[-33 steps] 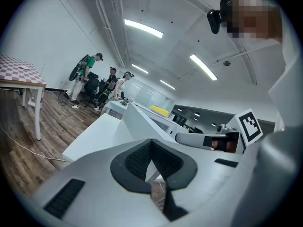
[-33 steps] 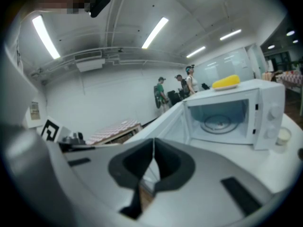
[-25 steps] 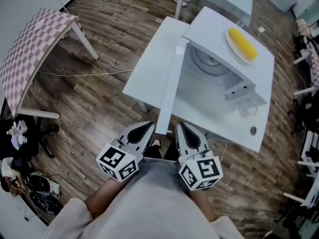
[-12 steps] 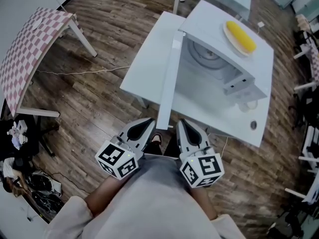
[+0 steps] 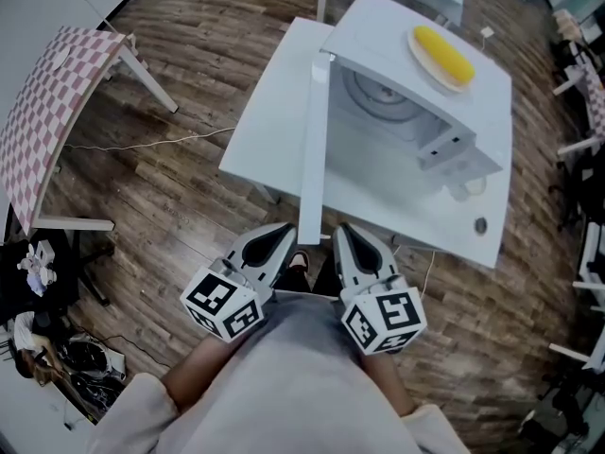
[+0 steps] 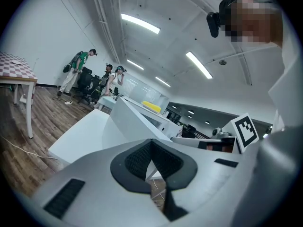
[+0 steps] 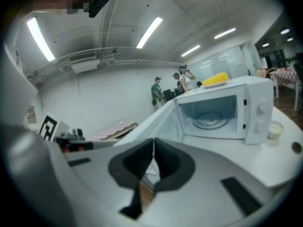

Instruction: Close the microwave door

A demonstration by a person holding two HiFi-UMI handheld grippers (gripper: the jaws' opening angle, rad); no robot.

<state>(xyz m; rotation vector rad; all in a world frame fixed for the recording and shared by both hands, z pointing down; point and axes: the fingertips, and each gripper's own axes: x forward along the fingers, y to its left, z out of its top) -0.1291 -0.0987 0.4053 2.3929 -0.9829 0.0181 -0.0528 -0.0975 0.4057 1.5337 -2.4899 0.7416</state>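
A person holds 2 grippers close to the body at a white table (image 5: 269, 121), where the microwave (image 5: 378, 31) stands with its door (image 5: 310, 149) swung wide open; seen from the head view, the door juts edge-on from the oven's left side toward the person, its free end past the table's near edge; the glass turntable (image 5: 383, 97) shows inside the bare cavity; neither gripper touches the door or the table.

The left gripper (image 5: 282, 235) hangs over the wooden floor (image 5: 170, 197) just short of the door's free end; in the left gripper view its claw (image 6: 151, 143) is pressed together with nothing in it. The right gripper (image 5: 345, 237) sits just beside it, to the right of the door's free end; in the right gripper view its claw (image 7: 153, 148) is likewise pressed together and holds nothing, pointing toward the open oven (image 7: 222, 112) and the inner face of the door (image 7: 163, 122).

A plate (image 5: 421, 50) bearing a yellow, corn-like item (image 5: 444, 55) rests on top of the microwave; a small white cup (image 5: 470, 189) stands on the table by the oven's control side, also visible in the right gripper view (image 7: 273, 129). A table with a pink checked cloth (image 5: 52, 102) stands well apart at the left; 3 people (image 6: 78, 72) gather at the far end of the room.
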